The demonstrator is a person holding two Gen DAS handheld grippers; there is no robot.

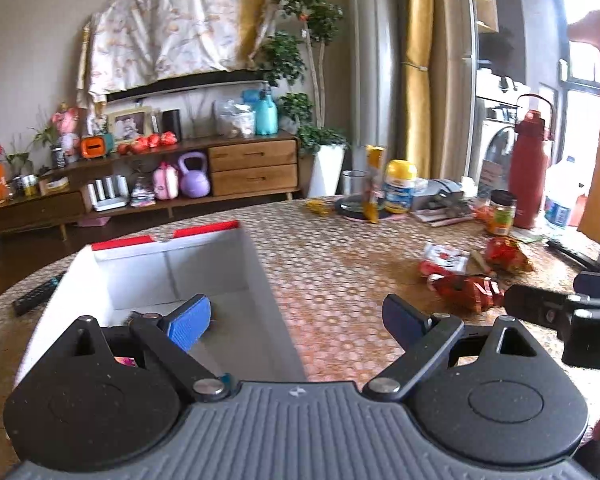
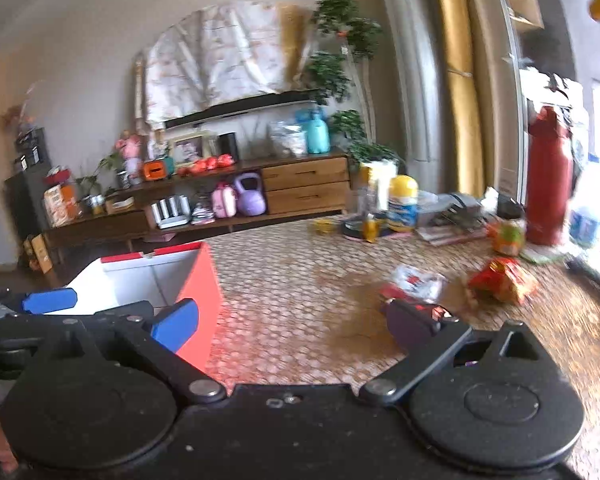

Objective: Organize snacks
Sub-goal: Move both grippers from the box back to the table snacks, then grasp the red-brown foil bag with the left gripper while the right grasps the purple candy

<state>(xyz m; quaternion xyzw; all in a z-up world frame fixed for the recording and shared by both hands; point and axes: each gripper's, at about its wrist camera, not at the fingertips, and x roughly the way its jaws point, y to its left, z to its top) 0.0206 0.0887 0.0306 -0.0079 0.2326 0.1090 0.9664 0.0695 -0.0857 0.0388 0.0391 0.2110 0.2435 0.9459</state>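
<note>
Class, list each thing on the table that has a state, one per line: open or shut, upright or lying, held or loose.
Red and white box: open-topped, upright.
Left gripper: open, holding nothing.
Right gripper: open, holding nothing.
Red snack packets: lying loose on the table.
Red flask: upright, lid on.
Yellow-lidded tub: upright, lid on.

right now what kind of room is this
Most likely a home living room: a wooden sideboard crowded with a framed photo and ornaments, a tall potted plant, gold curtains, and a round table.
</note>
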